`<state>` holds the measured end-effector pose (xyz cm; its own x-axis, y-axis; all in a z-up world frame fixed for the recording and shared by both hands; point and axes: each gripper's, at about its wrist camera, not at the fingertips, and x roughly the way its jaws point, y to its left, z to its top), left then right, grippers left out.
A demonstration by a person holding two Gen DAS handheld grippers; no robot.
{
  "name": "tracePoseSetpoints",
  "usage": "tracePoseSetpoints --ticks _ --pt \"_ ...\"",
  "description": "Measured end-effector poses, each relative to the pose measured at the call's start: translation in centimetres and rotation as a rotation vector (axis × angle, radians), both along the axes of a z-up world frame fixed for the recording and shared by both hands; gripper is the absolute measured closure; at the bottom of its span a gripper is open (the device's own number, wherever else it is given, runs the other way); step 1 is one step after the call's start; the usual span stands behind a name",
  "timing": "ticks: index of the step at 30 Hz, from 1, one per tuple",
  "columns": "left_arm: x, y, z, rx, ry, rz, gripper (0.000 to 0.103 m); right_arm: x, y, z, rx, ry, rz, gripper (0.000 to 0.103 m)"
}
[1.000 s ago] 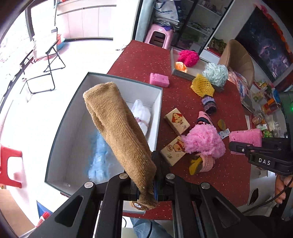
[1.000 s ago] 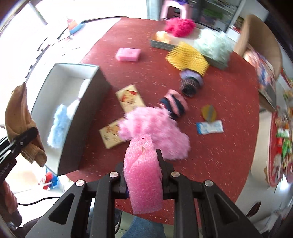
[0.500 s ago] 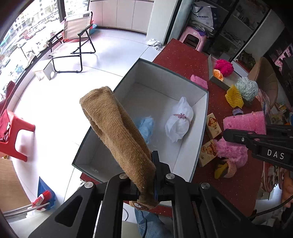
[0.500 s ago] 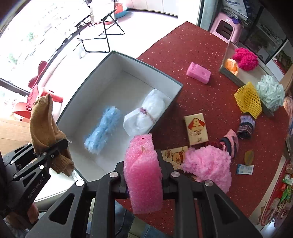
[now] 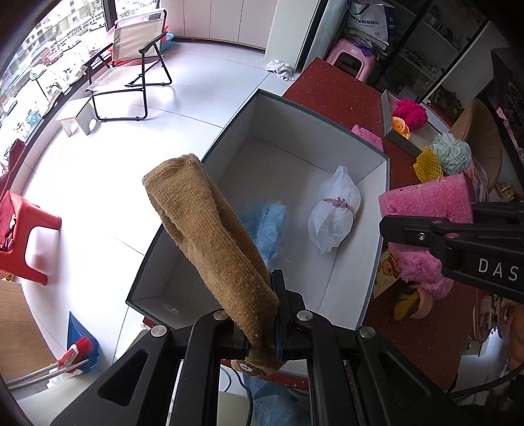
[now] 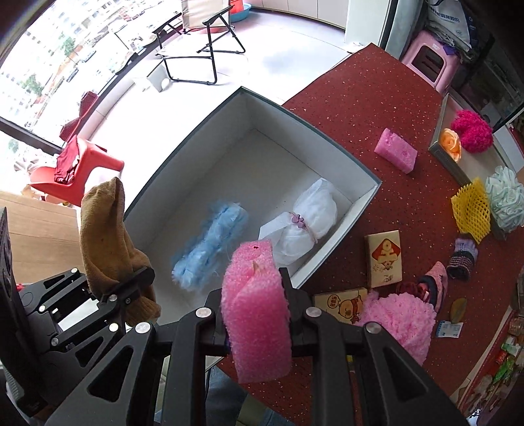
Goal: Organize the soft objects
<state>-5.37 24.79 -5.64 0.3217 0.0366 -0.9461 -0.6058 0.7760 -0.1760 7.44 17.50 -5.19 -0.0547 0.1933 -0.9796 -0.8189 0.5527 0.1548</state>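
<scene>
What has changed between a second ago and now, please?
Both tongs have carried their loads from over the table to the box: the left tongs with the brown sock, the right tongs with the pink foam. Grips and box contents are unchanged.

A folding chair is seen on the pale tiled floor by the windows, with a small white stool beside it and a red plastic stool nearer the left edge. A pink stool is set at the far end of the red table, below a white bag, and a tan chair back is glimpsed at the right. A red-bristled broom is laid on the floor at lower left, next to a cardboard surface.
</scene>
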Motion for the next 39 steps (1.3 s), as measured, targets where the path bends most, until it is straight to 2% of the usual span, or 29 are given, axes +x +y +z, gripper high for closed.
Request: tracePoseSetpoints --ticks 13,39 --pt "0.2 0.6 -0.9 -0.026 0.003 -0.003 0.092 1.1 1.0 -1.4 -0.038 0.019 -0.011 0.079" --pt "1.1 1.5 -1.9 -0.041 0.021 -0.016 0.092 2.3 2.4 -1.7 -0.044 0.019 -0.016 0.079"
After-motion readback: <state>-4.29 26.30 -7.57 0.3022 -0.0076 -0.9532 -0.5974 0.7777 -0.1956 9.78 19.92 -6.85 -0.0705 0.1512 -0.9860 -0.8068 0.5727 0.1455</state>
